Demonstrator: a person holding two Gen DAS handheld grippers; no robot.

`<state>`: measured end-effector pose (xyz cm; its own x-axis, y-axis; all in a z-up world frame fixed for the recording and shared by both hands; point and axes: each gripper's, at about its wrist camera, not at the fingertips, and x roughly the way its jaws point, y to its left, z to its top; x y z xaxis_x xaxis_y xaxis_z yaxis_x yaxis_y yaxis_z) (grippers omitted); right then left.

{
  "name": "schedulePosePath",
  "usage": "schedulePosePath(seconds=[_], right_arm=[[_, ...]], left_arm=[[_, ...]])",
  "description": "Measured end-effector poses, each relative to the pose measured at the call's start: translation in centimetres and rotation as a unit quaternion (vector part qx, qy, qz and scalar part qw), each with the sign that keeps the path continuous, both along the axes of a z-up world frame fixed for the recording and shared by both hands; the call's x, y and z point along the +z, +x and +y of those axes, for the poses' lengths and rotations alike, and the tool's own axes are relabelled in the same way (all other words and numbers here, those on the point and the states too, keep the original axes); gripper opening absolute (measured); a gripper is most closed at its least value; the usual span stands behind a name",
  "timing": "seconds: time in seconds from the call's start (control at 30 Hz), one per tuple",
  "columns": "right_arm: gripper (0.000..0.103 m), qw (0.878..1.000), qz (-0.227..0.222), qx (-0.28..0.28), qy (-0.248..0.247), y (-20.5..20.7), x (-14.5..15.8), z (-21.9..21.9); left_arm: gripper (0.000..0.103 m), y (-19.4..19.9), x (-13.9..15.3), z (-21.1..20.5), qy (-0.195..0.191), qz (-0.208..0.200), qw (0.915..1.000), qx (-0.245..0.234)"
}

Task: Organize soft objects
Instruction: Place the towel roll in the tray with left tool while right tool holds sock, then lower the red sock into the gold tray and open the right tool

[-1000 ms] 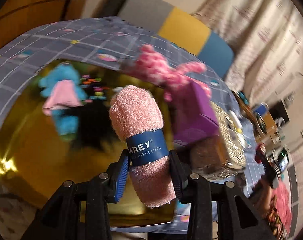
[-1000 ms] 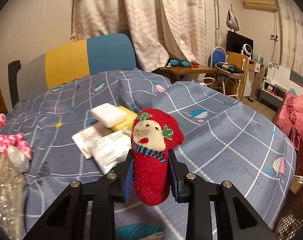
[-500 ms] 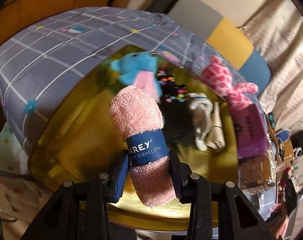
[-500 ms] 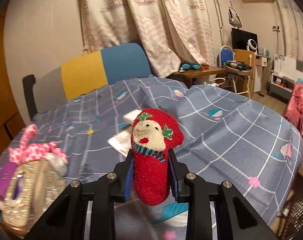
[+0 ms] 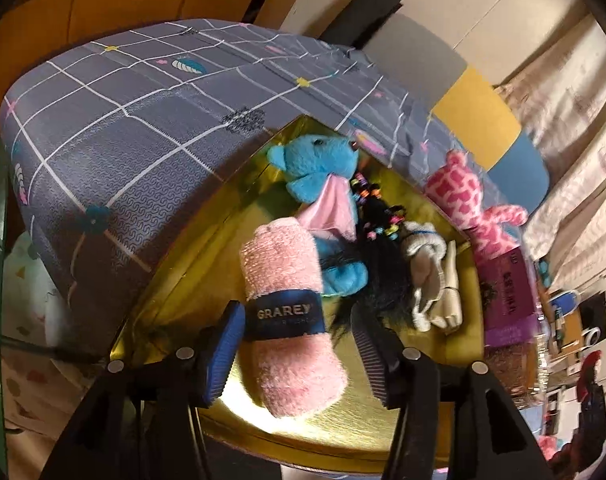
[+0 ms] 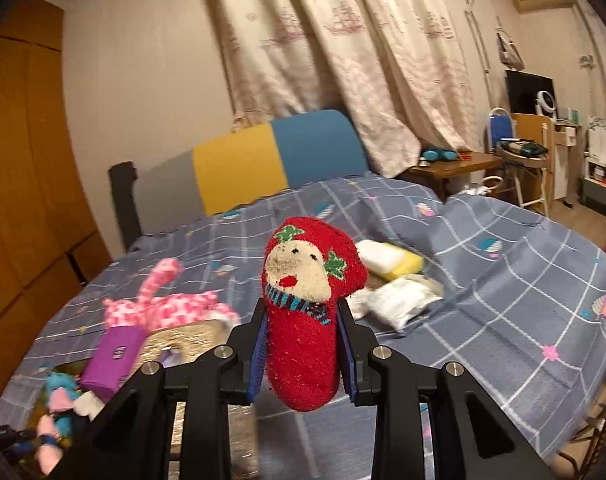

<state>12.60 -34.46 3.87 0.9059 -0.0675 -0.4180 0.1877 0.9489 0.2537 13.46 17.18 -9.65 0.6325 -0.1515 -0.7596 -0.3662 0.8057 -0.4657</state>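
Your left tool (image 5: 299, 354) has spread wide, so the rolled pink dishcloth (image 5: 289, 312) lies loose over the gold box (image 5: 175, 280), blue plush (image 5: 319, 168) at twelve o'clock; your right tool (image 6: 303, 354) clamps the red sock (image 6: 307, 312), awaiting its turn.

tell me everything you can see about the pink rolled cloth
The pink cloth is a fuzzy terry roll bound by a dark blue paper band reading GRAREY. It tilts slightly, upper end leaning left, above the gold tray. The left hand-held gripper has opened: its left pad meets the band, while the right pad stands clear.
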Motion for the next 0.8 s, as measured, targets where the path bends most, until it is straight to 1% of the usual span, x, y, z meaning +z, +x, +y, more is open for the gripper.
schedulePosePath(seconds=[0.07, 0.2, 0.37, 0.47, 0.6, 0.67, 0.73, 0.8], right_arm=[[0.031, 1.000, 0.002, 0.021, 0.004, -0.2, 0.2, 1.3], [0.031, 0.998, 0.005, 0.069, 0.009, -0.5, 0.6, 4.1], [0.031, 0.991, 0.001, 0.133, 0.014, -0.6, 1.3, 8.1], [0.031, 0.984, 0.009, 0.175, 0.017, -0.2, 1.3, 10.7], [0.031, 0.968, 0.037, 0.247, 0.012, 0.6, 0.5, 14.6], [0.031, 0.953, 0.063, 0.297, 0.013, 1.3, -0.2, 17.0], [0.031, 0.942, 0.080, 0.327, 0.007, 1.7, -0.8, 18.7], [0.031, 0.929, 0.102, 0.356, -0.009, 2.0, -1.7, 21.1]], left_arm=[[0.056, -0.6, 0.5, -0.2, 0.003, -0.017, 0.9998, -0.004], [0.056, -1.3, 1.3, -0.8, 0.009, -0.043, 0.9987, -0.025], [0.056, -1.8, 1.8, -1.7, 0.012, -0.063, 0.9965, -0.054], [0.056, -2.1, 2.0, -1.9, 0.012, -0.069, 0.9957, -0.061], [0.056, -2.5, 2.1, -1.7, 0.009, -0.073, 0.9955, -0.061], [0.056, -2.8, 2.1, -1.6, 0.010, -0.073, 0.9956, -0.058], [0.056, -3.0, 2.1, -1.3, 0.009, -0.075, 0.9956, -0.056], [0.056, -3.2, 2.1, -1.0, 0.009, -0.076, 0.9957, -0.052]])
